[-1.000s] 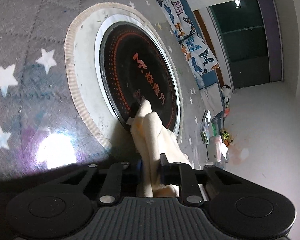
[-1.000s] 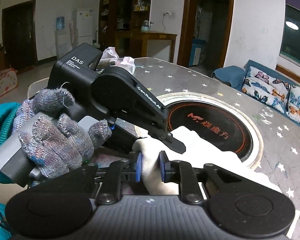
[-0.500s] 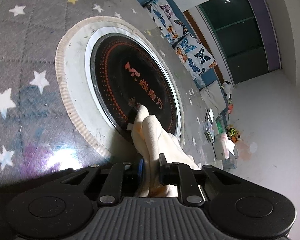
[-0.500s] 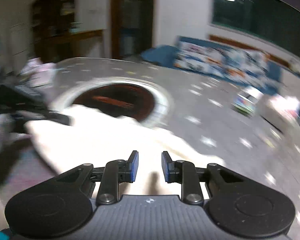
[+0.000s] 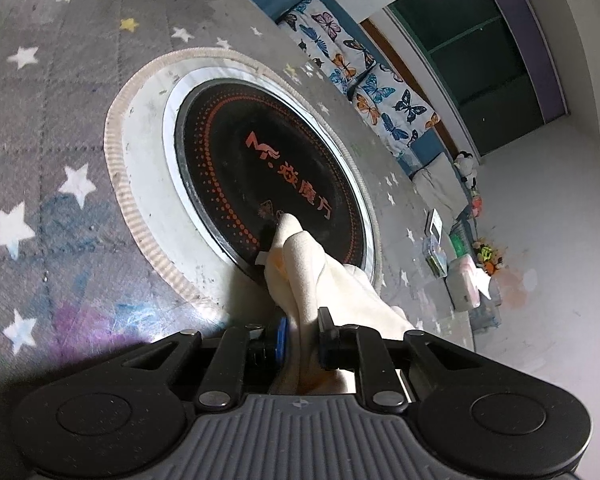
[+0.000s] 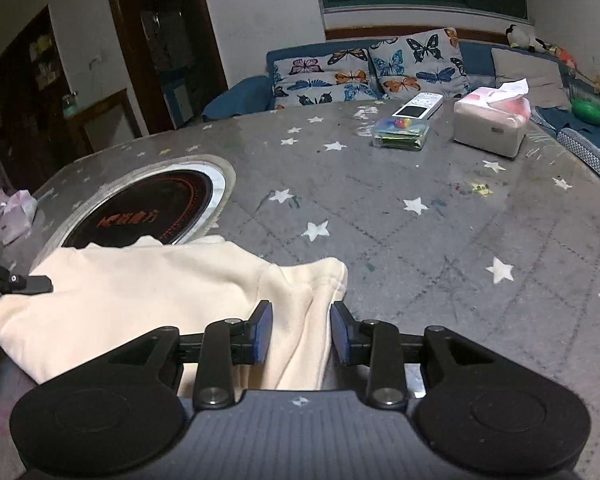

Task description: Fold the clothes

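One cream garment [image 6: 140, 292] lies on the worktop [image 6: 420, 220] near its front edge, bunched and part-doubled, its far side lapping onto the round black hob plate [image 6: 148, 208] set in the worktop. Its long axis runs left-right across the right-wrist view, w/ one end pinched by the left gripper [image 5: 302, 330]: jaws narrow, clamped on a fold of cloth that sticks up past the tips toward the hob. The right gripper [image 6: 300, 330] sits at the other end, jaws wide apart, w/ a loose flap of the garment lying between and under the pads; not gripping it as far as can be seen. So the cloth lies straight ahead of and beneath the right jaws, & the right hand is the nearer one to the free end. Whether this is mid-fold or a fold just laid down can't be told from here. Count: 1 garment, 2 grippers, 1 hob plate. Toward the far right corner of the worktop: 1 tissue box [image 6: 490, 126], 1 remote [image 6: 418, 105], 1 small clear box [image 6: 400, 133]. At the left edge, 1 crumpled pink packet [image 6: 14, 212].
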{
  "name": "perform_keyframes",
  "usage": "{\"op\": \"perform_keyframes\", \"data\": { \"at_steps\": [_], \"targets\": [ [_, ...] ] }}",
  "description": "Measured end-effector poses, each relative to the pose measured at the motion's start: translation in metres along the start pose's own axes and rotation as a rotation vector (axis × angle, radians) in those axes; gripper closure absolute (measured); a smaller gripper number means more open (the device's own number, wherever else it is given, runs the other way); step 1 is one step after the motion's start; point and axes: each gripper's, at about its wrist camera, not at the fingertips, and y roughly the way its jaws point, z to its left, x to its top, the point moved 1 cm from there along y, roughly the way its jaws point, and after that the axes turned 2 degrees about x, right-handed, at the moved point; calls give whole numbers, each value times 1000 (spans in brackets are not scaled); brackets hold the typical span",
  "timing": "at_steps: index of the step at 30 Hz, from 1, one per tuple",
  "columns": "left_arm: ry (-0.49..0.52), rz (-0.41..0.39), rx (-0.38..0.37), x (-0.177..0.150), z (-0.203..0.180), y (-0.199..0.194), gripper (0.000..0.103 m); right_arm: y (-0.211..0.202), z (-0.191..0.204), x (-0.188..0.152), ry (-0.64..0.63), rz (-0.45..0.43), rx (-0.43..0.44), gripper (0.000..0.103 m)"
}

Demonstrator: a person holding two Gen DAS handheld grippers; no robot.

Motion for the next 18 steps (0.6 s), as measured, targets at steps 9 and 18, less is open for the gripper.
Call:
{"op": "perform_keyframes", "data": {
  "at_steps": [9,18],
  "targets": [
    [115,-25,-8,3,-30,-6,88,-15,7,6,-13,-66,22,93],
    [261,6,-65,-7,-97,15,88,-57,-15,19,-18,-154,-57,93]
  ]
}}
